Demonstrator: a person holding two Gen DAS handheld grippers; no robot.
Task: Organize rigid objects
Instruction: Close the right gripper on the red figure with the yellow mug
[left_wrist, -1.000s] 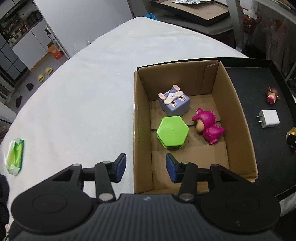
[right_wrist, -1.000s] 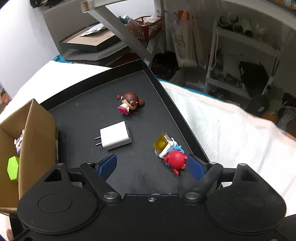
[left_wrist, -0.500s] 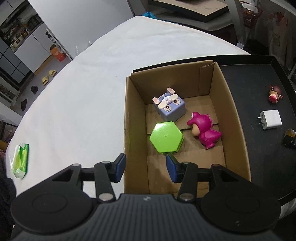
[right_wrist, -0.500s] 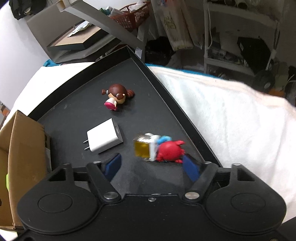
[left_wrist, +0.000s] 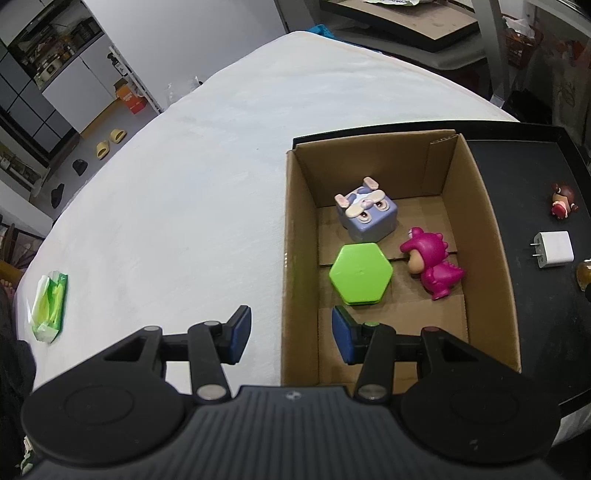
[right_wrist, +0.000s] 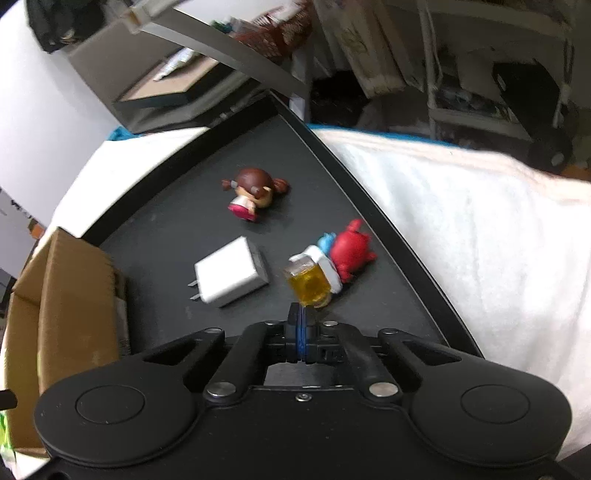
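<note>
The cardboard box (left_wrist: 295, 221) holds a purple rabbit cube (left_wrist: 367, 218), a green hexagon (left_wrist: 361, 274) and a pink dinosaur figure (left_wrist: 434, 264). My left gripper (left_wrist: 291, 330) is open and empty, straddling the box's left wall near its front. On the black tray (right_wrist: 177, 229) lie a brown-haired doll (right_wrist: 255, 192), a white charger (right_wrist: 229, 271) and a red crab toy with a yellow cube (right_wrist: 325, 262). My right gripper (right_wrist: 302, 325) is shut with nothing between its pads, just in front of the yellow cube. The doll (left_wrist: 562, 201) and the charger (left_wrist: 553, 249) also show in the left wrist view.
A green wrapper (left_wrist: 50, 301) lies on the white cloth (left_wrist: 166, 203) at the far left. The box's side (right_wrist: 74, 295) stands left of the tray. Shelves and clutter stand beyond the table.
My right gripper has closed from wide open to shut, and the crab toy now lies ahead of it, turned. My left gripper has shifted slightly but stays open.
</note>
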